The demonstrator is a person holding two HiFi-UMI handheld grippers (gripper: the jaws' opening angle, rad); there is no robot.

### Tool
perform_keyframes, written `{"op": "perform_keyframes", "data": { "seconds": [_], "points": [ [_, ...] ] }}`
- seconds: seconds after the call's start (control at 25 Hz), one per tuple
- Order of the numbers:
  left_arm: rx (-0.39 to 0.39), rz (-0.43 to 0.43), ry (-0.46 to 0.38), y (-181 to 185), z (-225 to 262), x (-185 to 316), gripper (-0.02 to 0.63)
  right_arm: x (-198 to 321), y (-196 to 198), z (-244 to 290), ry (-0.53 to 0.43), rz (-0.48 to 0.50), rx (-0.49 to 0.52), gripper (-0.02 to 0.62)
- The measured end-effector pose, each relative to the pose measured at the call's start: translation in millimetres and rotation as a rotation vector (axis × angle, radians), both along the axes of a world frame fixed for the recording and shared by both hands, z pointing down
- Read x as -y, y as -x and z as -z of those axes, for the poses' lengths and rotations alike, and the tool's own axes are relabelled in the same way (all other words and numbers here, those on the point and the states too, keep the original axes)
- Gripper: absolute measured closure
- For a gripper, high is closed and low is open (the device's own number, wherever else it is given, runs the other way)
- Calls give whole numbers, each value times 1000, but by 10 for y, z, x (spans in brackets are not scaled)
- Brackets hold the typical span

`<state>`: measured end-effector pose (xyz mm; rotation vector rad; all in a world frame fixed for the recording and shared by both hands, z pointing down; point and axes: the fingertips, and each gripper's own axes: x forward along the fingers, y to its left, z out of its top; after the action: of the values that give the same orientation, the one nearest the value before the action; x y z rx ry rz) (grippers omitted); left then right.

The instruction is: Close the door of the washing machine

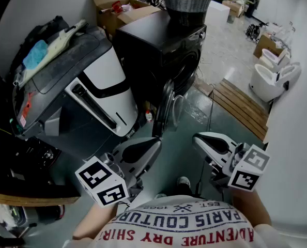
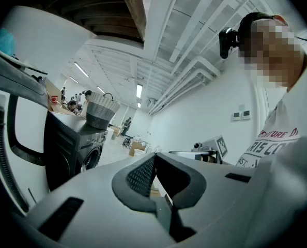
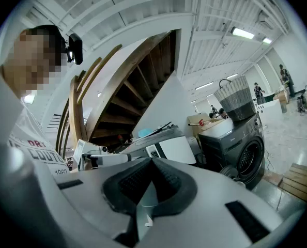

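Observation:
The black front-loading washing machine [image 1: 164,50] stands ahead of me. Its round door [image 1: 166,107] is swung out toward me, seen nearly edge-on. My left gripper [image 1: 156,143] is low and just left of the door's lower edge, apart from it, jaws shut and empty. To the door's lower right my right gripper [image 1: 196,137] hovers, also shut on nothing. In the left gripper view the left gripper [image 2: 154,156] points up and the machine [image 2: 73,149] shows at left. In the right gripper view the right gripper [image 3: 152,160] has the machine [image 3: 241,149] and its door [image 3: 232,171] at right.
A wicker basket [image 1: 188,1] sits on top of the machine. A tilted grey-and-white appliance [image 1: 99,87] crowds the left side. Cardboard boxes [image 1: 117,9] stand behind. A wooden pallet [image 1: 241,105] and white fixtures [image 1: 272,76] lie to the right. My shoe [image 1: 183,182] is on the floor below.

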<state>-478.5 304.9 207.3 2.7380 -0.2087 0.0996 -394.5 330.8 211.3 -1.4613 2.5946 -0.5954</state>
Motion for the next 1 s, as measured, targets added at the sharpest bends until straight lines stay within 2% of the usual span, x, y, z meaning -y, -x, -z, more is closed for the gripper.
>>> {"op": "perform_keyframes", "data": {
  "seconds": [0.4,0.68,0.84,1.0],
  "points": [
    [42,19,25,-607,-147,230,581,195,-577,-211,41,27,0,574],
    [76,81,24,-1075,-214,524,581,446,-1079,-404,69,73,6,574],
    [92,143,31,-1166,-320,678,581,631,-1259,-551,76,105,-5,574],
    [120,214,50,-1106,-472,828,581,866,-1217,-718,83,162,-57,574]
  ]
}}
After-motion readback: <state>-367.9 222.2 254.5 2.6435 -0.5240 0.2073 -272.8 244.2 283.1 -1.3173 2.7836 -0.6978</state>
